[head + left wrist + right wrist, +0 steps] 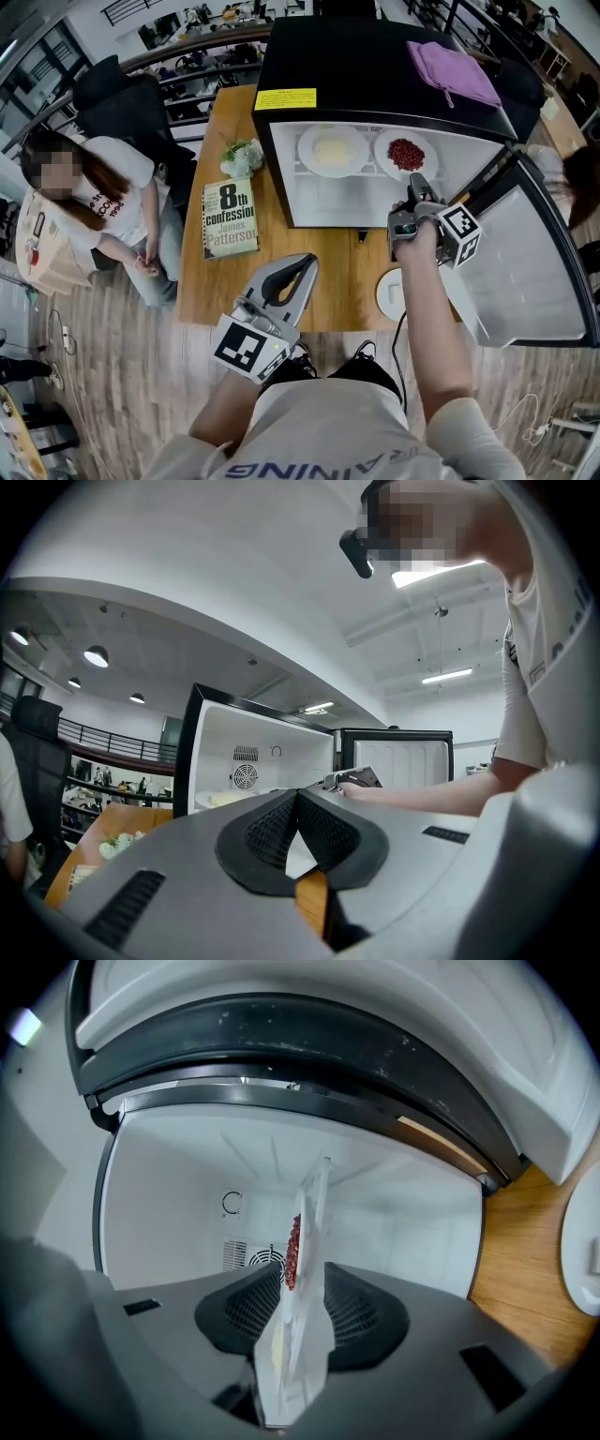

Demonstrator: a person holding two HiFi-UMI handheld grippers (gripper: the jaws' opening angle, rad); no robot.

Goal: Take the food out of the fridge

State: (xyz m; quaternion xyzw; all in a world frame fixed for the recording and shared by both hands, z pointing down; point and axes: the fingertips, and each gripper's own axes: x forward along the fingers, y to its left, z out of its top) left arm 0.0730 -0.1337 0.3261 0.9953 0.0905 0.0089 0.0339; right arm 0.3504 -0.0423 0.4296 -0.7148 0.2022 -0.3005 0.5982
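Plate of red beans (pixel 405 154), inside the mini fridge (pixel 347 66) beside a plate of pale food (pixel 331 150), sits rim-first between the parted jaws of the right gripper (pixel 418 182), seemingly lined up for lifting out, while the left gripper (pixel 304 264) idles empty, jaws together.

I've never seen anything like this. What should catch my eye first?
An open fridge on the table holds two plates: pale food at left, red beans at right. The right claw reaches in with the bean plate's rim between its jaws; the left claw hangs back, shut and empty.
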